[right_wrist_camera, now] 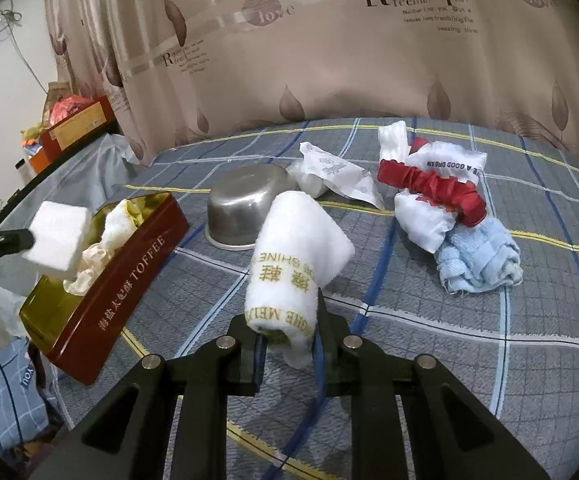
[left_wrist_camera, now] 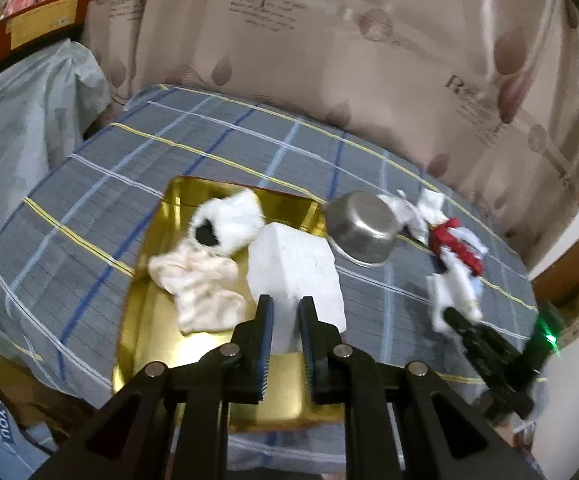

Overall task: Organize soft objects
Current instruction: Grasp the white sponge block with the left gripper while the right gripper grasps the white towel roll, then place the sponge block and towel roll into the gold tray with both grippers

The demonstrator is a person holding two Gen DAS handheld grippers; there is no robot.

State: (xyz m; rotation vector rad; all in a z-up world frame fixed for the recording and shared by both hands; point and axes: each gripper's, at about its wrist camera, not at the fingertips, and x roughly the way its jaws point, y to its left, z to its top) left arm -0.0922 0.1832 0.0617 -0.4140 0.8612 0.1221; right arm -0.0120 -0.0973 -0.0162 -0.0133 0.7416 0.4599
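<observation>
My left gripper [left_wrist_camera: 286,308] is shut on a white foam block [left_wrist_camera: 295,268] and holds it over the gold-lined red tin [left_wrist_camera: 289,404]. The block also shows in the right wrist view [right_wrist_camera: 57,234] above the tin [right_wrist_camera: 129,276]. Inside the tin lie a white fluffy cloth with a black patch [left_wrist_camera: 227,222] and a cream cloth [left_wrist_camera: 201,284]. My right gripper [right_wrist_camera: 287,320] is shut on a rolled white towel with gold lettering [right_wrist_camera: 293,264], held above the bed. Red-and-white cloth [right_wrist_camera: 433,184], a light blue towel [right_wrist_camera: 481,260] and a white packet [right_wrist_camera: 337,176] lie on the bed.
A steel bowl [right_wrist_camera: 245,208] lies upside down on the checked bedsheet [right_wrist_camera: 489,340] between the tin and the cloth pile. A patterned curtain [right_wrist_camera: 329,60] hangs behind the bed. Boxes [right_wrist_camera: 73,124] stand at the far left.
</observation>
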